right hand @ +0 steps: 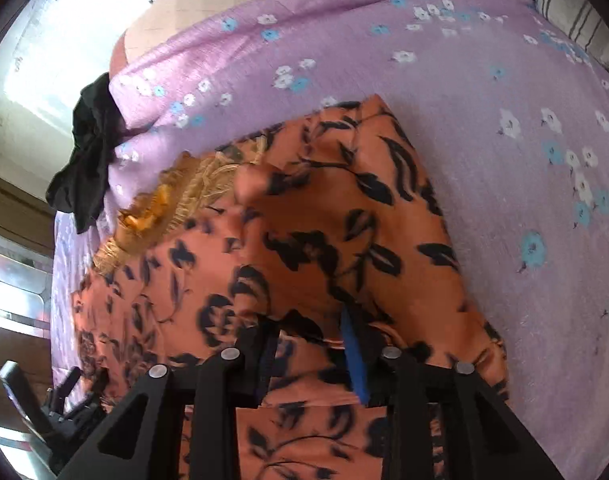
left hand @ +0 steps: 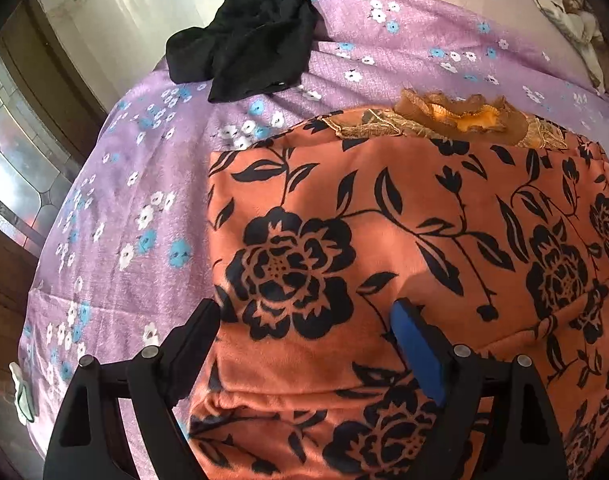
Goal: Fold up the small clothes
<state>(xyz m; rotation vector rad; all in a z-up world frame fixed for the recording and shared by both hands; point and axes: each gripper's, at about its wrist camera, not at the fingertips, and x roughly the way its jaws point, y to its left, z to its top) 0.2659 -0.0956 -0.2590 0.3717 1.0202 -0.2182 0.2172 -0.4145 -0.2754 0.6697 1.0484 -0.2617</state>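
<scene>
An orange garment with black flowers lies on the purple flowered bedsheet; it has a gold embroidered neckline at its far edge. My left gripper is open just above the garment's left part, its fingers apart over the cloth. In the right wrist view my right gripper is shut on the orange garment, holding a lifted fold of it that drapes over the rest. The left gripper also shows in the right wrist view at the lower left.
A crumpled black garment lies at the far left edge of the bed; it also shows in the right wrist view. A striped pillow is at the far right. A window and wall stand to the left.
</scene>
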